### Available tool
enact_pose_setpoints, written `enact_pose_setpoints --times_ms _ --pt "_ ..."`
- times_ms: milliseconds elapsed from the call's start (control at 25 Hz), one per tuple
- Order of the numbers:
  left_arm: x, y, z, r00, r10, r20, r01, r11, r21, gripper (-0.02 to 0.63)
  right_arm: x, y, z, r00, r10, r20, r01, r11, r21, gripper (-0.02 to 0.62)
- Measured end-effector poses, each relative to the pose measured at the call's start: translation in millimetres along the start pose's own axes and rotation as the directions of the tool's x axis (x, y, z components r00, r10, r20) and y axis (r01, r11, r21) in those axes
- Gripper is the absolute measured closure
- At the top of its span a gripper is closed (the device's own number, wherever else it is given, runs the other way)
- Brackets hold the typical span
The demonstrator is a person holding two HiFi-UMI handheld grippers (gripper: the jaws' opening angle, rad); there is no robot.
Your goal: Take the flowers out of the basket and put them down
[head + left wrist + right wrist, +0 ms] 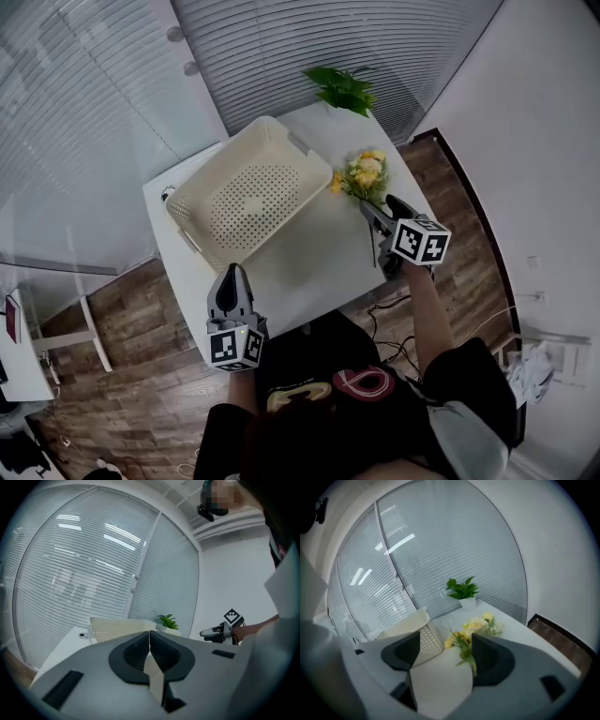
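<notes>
Two grippers: left gripper [149, 639] jaws pressed together; right gripper [445, 641] jaws spread wide, one hiding stems of the yellow-and-white flower bunch [364, 175] at three o'clock of the cream perforated plastic basket [248, 192].

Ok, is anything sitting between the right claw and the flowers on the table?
Nothing visible does. The flowers lie on the table directly ahead of the open right claw, with their stems close to one pad. The basket stands off to the side.

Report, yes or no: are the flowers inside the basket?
No, the flowers lie on the white table just outside the basket, beside its rim.
</notes>
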State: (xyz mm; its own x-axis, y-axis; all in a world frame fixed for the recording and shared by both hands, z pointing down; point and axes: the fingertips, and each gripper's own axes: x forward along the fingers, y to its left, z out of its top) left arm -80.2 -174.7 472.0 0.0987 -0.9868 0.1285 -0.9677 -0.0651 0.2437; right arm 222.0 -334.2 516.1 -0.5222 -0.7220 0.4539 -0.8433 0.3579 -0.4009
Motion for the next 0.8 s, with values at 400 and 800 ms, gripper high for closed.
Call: enact_pose_setpoints --times_ms 400,800 --pt "-9 -8 -5 0.998 -0.063 -0.013 0.063 0.998 0.01 0.588 -34 48 -16 0.998 0.027 0.053 -0.022 0.995 -0.097 0.253" --pt "-21 -19 -18 0.991 -0.129 -0.036 0.129 0.992 -0.016 0.588 -50 96 -44 0.992 0.065 0.112 -0.044 0.983 -0.18 0.272"
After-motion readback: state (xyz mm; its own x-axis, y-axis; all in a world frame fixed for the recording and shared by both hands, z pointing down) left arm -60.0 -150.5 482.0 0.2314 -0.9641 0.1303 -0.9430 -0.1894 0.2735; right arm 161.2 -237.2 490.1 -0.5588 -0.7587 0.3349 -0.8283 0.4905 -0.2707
